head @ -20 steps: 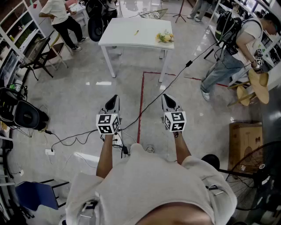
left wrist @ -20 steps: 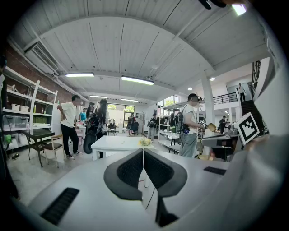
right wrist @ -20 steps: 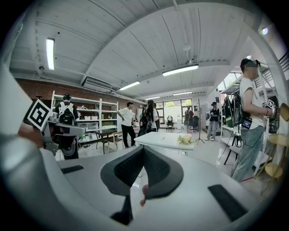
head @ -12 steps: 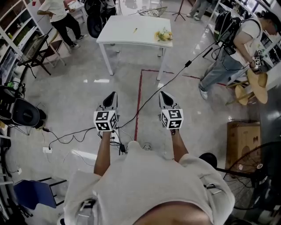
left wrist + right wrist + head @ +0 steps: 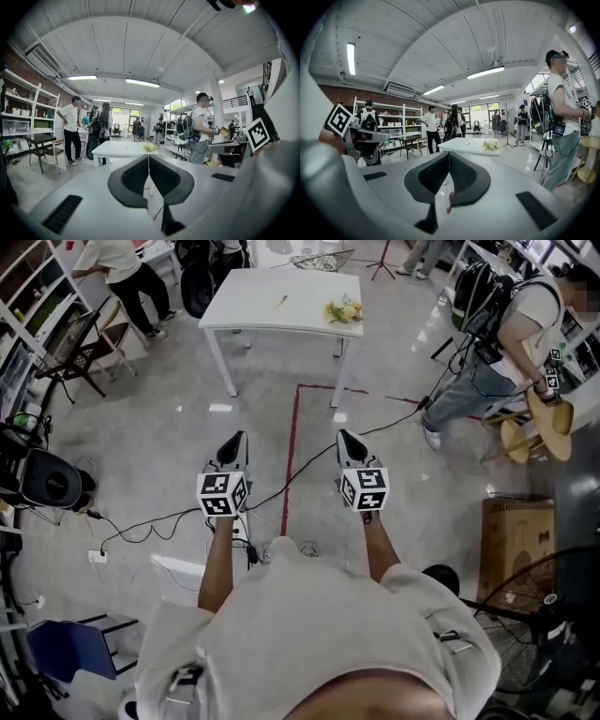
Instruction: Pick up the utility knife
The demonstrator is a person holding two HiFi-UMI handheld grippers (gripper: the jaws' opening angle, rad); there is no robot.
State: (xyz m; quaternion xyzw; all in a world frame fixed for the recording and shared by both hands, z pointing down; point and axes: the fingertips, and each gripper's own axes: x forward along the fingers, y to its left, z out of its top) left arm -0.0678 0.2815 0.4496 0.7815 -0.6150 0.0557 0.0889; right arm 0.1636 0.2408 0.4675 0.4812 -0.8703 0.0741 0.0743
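Far ahead in the head view stands a white table (image 5: 253, 315), and on it lies a small yellow utility knife (image 5: 281, 301) beside a yellow-green bunch (image 5: 344, 310). My left gripper (image 5: 238, 437) and right gripper (image 5: 343, 435) are held side by side above the floor, well short of the table, both shut with nothing between the jaws. In the left gripper view the table (image 5: 112, 149) and bunch (image 5: 149, 147) show just above the closed jaws. The right gripper view shows the table (image 5: 464, 146) and bunch (image 5: 491, 145) beyond its closed jaws.
Black cables (image 5: 309, 460) and a red tape line (image 5: 291, 446) cross the grey floor between me and the table. A person (image 5: 497, 352) with a backpack stands at the right near wooden stools (image 5: 525, 437). A cardboard box (image 5: 516, 540), a speaker (image 5: 47, 486) and shelves (image 5: 28, 306) line the sides.
The scene has slid slightly up and left in the head view. Both grippers stay shut and side by side. The person at the right has shifted a little.
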